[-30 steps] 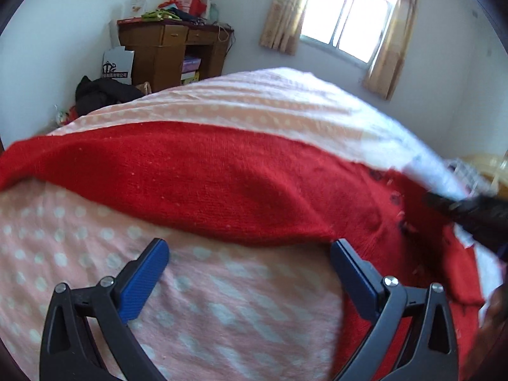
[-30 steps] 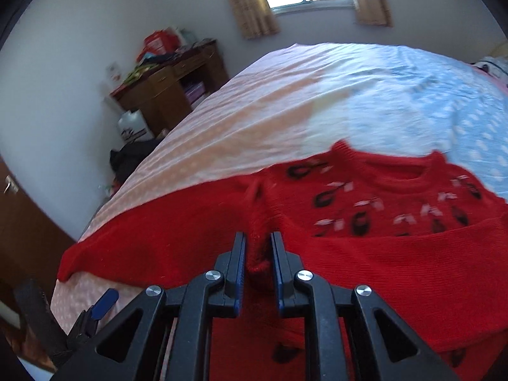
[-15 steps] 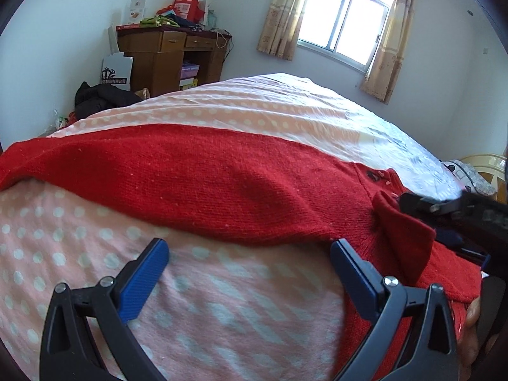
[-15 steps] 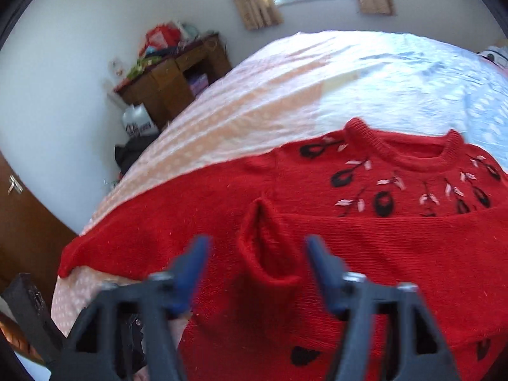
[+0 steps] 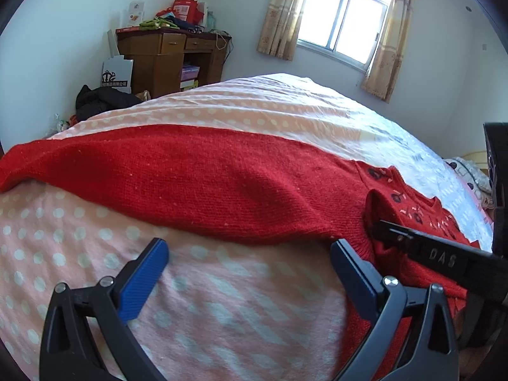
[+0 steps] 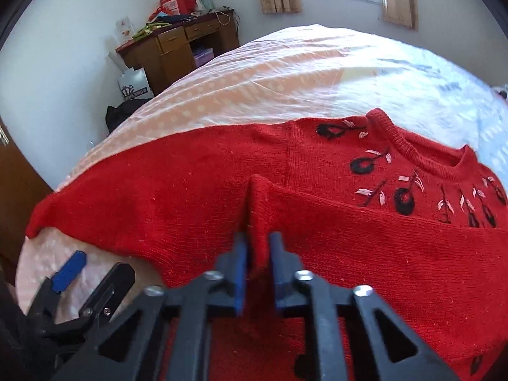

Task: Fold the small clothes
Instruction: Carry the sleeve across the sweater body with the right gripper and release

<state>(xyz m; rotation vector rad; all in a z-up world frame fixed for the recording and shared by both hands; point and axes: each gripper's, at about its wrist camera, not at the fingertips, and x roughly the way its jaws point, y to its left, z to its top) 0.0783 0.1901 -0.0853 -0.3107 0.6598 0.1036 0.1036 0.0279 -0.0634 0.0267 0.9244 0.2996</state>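
Since half a second ago the right gripper [image 6: 256,273] has closed again: its jaws were spread wide around the raised fold, and now stand nearly together, pinching a ridge of the red sweater [image 6: 197,190] between the blue pads. The left gripper [image 5: 250,273] has not changed; jaws wide apart, holding nothing, hovering over bare bedsheet just short of the sweater's lower edge.

Near: in the right wrist view the pinched ridge rises upright from the jaws and runs away toward the shoulder seam. The left gripper [image 6: 95,273] shows at lower left of that view, beside the sleeve's edge. In the left wrist view the right gripper [image 5: 438,254] enters from the right, its tip at the folded-up knit.

Middle: the sweater [image 5: 206,177] lies spread across the bed, front up. One long sleeve stretches out to the left, its cuff end [image 6: 33,225] near the bed's edge. A band of knit is folded up over the chest, below the black and pale flower embroidery [image 6: 403,200]. The ribbed neckline [image 6: 422,158] faces the far side.

Far: pink polka-dot bedsheet [image 5: 79,254] under the sweater, turning pale blue [image 6: 428,73] to the right. Beyond the bed, a wooden desk [image 5: 165,60] piled with clutter, a white bag [image 5: 116,74] leaning at its side, dark clothing [image 5: 101,100] on the floor, a curtained window [image 5: 343,28].
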